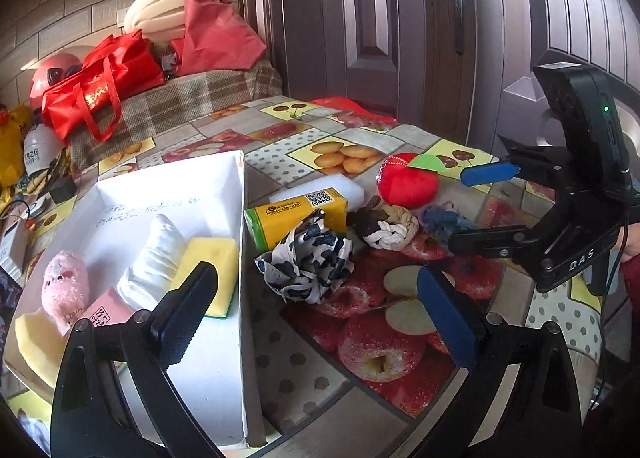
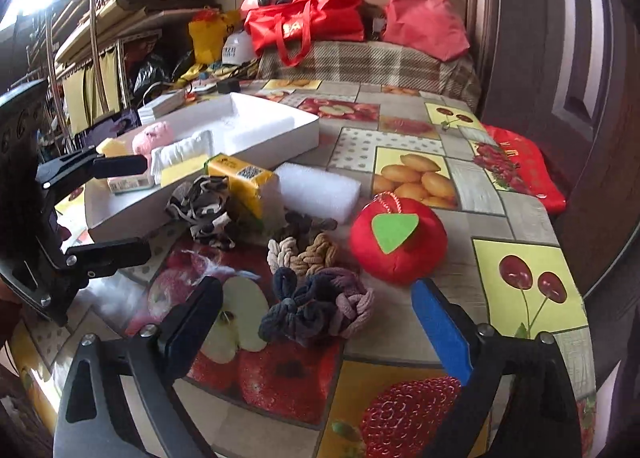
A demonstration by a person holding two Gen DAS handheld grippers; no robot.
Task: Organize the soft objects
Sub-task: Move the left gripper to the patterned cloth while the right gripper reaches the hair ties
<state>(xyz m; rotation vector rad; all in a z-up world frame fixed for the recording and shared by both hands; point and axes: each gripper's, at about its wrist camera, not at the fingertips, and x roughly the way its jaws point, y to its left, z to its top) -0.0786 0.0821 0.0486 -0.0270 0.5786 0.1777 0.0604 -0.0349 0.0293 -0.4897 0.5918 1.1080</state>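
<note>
- A table covered in a fruit-print oilcloth [image 2: 412,130] stands beside a dark panelled door [image 1: 372,18], with a brick-tiled wall behind; at 11 o'clock in the left wrist view red bags [image 1: 100,90] lie piled on a plaid-covered seat.
- A white cardboard box [image 1: 224,194] sits on the cloth at 9 o'clock of the left wrist view. Inside lie a pink plush toy [image 1: 64,286], a rolled white cloth [image 1: 156,254], a yellow sponge [image 1: 212,270] and a pink packet [image 1: 106,310].
- Outside the box, just beside its right wall, rest a yellow tissue pack [image 1: 296,214] and a black-and-white scrunchie [image 1: 308,262], which overlaps the pack's front; a white foam block [image 2: 316,190] lies behind the pack.
- A beige knotted rope piece [image 2: 308,254] and a dark blue and mauve knotted one [image 2: 320,310] lie near the middle; a red plush apple [image 2: 396,246] with a green leaf sits at 2 o'clock of them.
- The left gripper [image 1: 312,318] hovers with its fingers wide, the scrunchie ahead of them, nothing held.
- The right gripper [image 2: 316,326] is spread wide too, the dark knotted piece lying between its fingers, untouched.
</note>
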